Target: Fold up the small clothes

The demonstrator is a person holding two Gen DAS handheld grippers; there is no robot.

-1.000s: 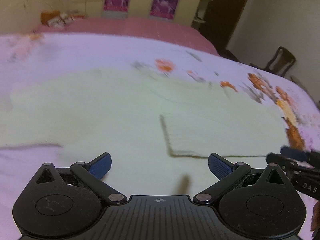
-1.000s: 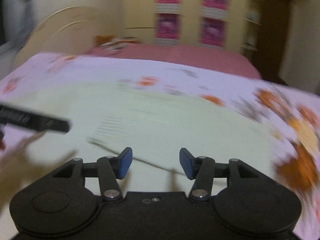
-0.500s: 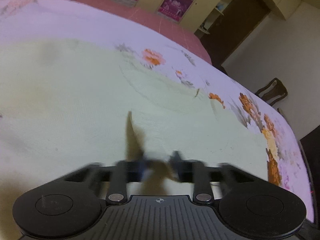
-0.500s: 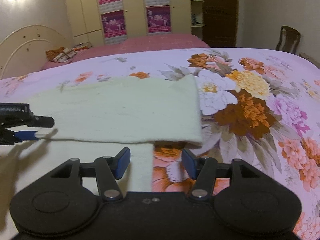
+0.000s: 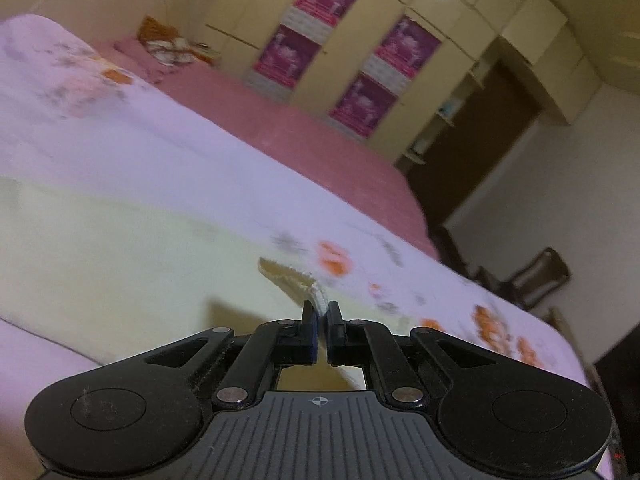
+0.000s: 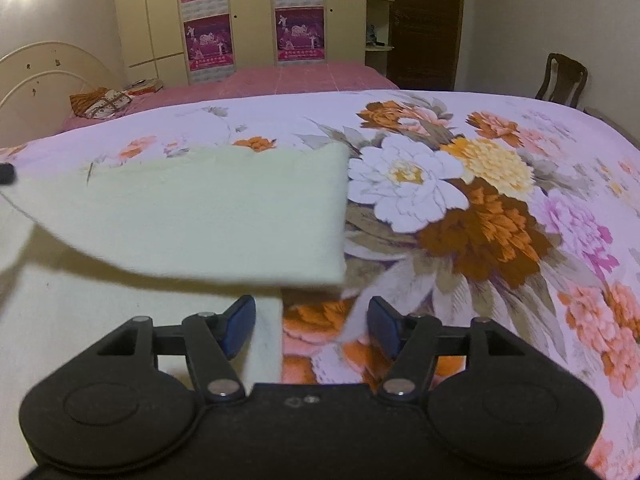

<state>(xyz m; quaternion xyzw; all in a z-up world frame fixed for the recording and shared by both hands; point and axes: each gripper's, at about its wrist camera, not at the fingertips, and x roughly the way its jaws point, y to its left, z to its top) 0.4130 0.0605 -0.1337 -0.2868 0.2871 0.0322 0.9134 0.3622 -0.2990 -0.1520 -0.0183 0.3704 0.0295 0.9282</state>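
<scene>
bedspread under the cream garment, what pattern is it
Lilac with big orange, white and pink flowers; the bedspread shows best in the right wrist view.

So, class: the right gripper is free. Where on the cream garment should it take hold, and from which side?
The right gripper is open, its fingers straddling the cream garment lower panel's right edge. Best grip is probably the lifted flap's near right corner, approached from the right over the floral bedspread: that corner hangs free above the bed, so a finger can slip beneath. The left gripper already pinches another edge.

Both low over shared bedspread (image 6: 500,208)
</scene>
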